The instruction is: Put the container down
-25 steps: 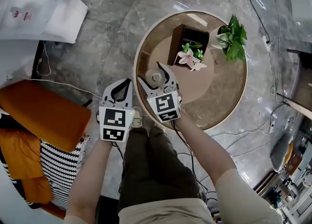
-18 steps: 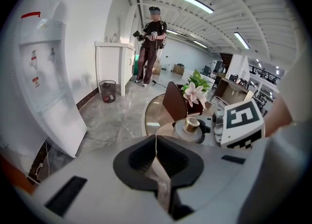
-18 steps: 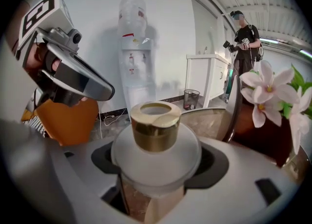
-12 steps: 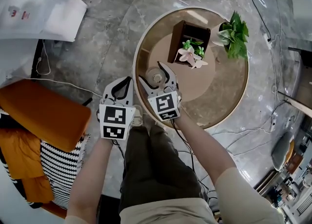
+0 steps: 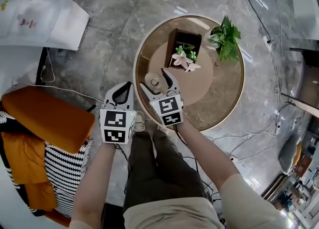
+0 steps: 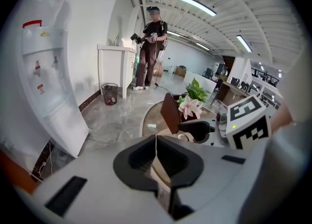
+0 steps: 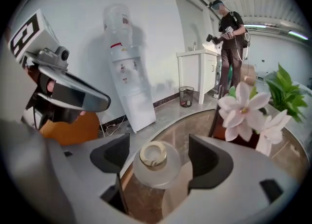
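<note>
A small clear glass container [image 5: 153,80] with a gold rim [image 7: 153,153] is at the near left edge of the round brown table [image 5: 219,98]. My right gripper [image 5: 152,78] is open around it, one jaw on each side, with a narrow gap showing at both. The right gripper view shows the container [image 7: 156,169] between the two dark pads [image 7: 207,162]. My left gripper [image 5: 130,85] is shut and holds nothing; it hangs over the floor just left of the table. In its own view the left gripper [image 6: 156,155] has its jaws pressed together.
A dark brown box with pink-white flowers [image 5: 183,49] and a green potted plant [image 5: 224,37] stand at the table's far side. A water dispenser [image 7: 124,57] and a standing person [image 6: 152,42] are beyond. An orange cushion [image 5: 45,118] and cables lie on the floor.
The head view has shifted, so the table sits slightly higher and further left. Both grippers keep their places; the right stays open around the container.
</note>
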Demonstrator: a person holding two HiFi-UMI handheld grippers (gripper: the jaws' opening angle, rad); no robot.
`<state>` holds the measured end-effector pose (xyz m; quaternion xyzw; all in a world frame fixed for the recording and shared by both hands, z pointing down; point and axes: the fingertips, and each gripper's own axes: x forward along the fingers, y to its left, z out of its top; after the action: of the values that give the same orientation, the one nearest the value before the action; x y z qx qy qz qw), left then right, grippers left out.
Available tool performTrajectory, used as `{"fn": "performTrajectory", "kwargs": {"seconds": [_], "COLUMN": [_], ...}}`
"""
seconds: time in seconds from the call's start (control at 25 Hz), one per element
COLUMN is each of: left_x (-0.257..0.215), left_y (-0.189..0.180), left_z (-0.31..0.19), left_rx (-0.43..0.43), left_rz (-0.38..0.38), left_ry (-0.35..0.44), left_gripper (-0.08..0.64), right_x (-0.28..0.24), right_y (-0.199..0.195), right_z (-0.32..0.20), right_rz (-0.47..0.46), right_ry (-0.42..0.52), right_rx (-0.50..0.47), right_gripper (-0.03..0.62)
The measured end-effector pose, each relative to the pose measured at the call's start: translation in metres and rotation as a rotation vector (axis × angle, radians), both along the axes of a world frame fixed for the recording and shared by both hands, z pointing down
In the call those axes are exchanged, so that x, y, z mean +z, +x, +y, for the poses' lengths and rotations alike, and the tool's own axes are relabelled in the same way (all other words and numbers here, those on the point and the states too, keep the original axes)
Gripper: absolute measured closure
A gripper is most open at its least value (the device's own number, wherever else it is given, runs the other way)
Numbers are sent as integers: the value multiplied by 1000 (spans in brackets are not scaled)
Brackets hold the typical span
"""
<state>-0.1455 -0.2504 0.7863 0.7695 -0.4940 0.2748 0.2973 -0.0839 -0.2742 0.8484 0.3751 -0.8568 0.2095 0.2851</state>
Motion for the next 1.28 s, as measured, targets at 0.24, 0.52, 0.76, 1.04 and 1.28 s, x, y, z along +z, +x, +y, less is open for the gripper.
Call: {"fn": "performTrajectory", "kwargs": {"seconds": [0.24,0.52,0.76,1.04,1.28], "left_x": [-54,-138,-225,-320,-392], "left_y": [11,19,28,43,58], "left_z": [-4,-8,-1,29,57], "left_rx": [26,22,42,96,164], "left_rz": [-21,-9,-2,11,18], "left_ry": [51,129,222,289,368], "left_gripper": [551,552,552,551,551], "right_x": [-69,-179,-274,-384,-461], "right_y": [21,54,90,114,130], "right_z": [-3,4,17,51,83], "right_rz": [-16,-7,-53,-138,-172], "right_ry": [5,118,179,243,309], "right_rx": [106,159,256,289,297], "right_gripper": [278,484,519,566,578]}}
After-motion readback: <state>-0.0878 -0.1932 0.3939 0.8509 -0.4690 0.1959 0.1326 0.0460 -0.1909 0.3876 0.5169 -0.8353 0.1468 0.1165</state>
